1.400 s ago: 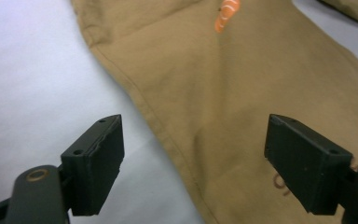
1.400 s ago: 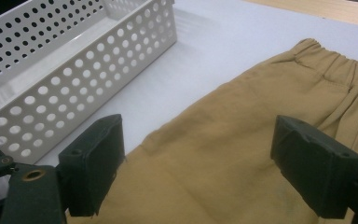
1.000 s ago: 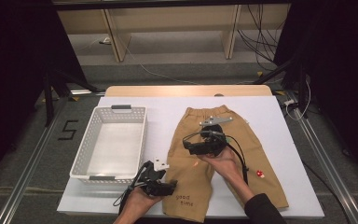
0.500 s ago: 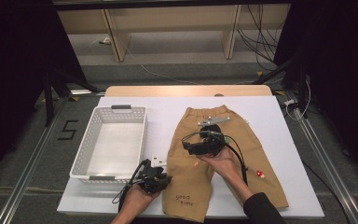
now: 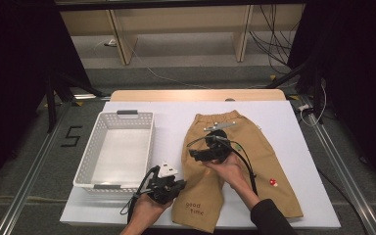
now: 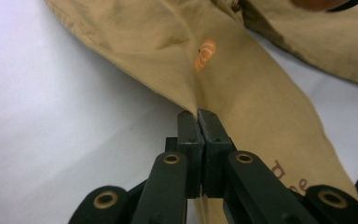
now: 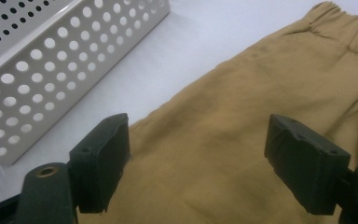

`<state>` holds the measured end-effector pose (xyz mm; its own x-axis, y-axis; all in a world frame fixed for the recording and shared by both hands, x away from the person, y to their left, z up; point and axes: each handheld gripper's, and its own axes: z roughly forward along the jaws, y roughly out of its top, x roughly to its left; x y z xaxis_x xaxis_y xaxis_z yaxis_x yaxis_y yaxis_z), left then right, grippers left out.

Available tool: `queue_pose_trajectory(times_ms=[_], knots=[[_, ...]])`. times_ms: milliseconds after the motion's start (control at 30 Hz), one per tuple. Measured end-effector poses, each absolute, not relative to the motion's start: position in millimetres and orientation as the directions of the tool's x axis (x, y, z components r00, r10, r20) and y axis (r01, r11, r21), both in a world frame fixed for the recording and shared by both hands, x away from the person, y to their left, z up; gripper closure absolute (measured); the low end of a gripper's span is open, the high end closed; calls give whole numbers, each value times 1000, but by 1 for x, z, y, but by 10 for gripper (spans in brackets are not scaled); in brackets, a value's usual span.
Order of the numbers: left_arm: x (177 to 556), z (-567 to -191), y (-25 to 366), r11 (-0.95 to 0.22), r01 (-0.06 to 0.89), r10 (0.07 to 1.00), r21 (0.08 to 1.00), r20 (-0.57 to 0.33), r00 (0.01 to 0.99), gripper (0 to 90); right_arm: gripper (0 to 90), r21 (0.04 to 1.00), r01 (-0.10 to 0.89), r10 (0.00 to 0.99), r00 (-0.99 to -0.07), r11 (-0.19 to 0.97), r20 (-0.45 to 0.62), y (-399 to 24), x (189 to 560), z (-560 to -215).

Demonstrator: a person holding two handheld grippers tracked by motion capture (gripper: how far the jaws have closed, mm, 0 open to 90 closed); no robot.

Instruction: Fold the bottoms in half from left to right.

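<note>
Tan trousers lie flat on the white table top, waistband away from me. At the outer edge of their left leg, just above the "good time" print, my left gripper has just been closing. In the left gripper view its jaws meet, and the left gripper is shut on a fold of the trousers below an orange print. My right gripper hovers over the upper left leg. The right gripper is open, its jaws just closing a little, with trousers under them, not pinched.
A white perforated basket stands on the left of the table, close to the trousers' left edge, and its wall is near my right gripper. A red mushroom print marks the right leg. Dark floor and shelving surround the table.
The left gripper's jaws have closed onto the edge of the left trouser leg. Both hands have stayed almost where they were.
</note>
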<state>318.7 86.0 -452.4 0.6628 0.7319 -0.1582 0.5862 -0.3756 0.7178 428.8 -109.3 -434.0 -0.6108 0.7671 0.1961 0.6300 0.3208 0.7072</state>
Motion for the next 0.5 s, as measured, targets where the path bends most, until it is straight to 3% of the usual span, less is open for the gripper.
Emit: queue_pose_trajectory(times_ms=[333, 500], knots=[[320, -438, 71, -375, 558, 704, 740, -165, 691, 882, 267, 663, 674, 748, -613, 325, 255, -95, 438, -437], [320, -434, 61, -386, 542, 688, 747, -158, 708, 883, 279, 622, 686, 745, -624, 378, 236, -84, 438, -440]])
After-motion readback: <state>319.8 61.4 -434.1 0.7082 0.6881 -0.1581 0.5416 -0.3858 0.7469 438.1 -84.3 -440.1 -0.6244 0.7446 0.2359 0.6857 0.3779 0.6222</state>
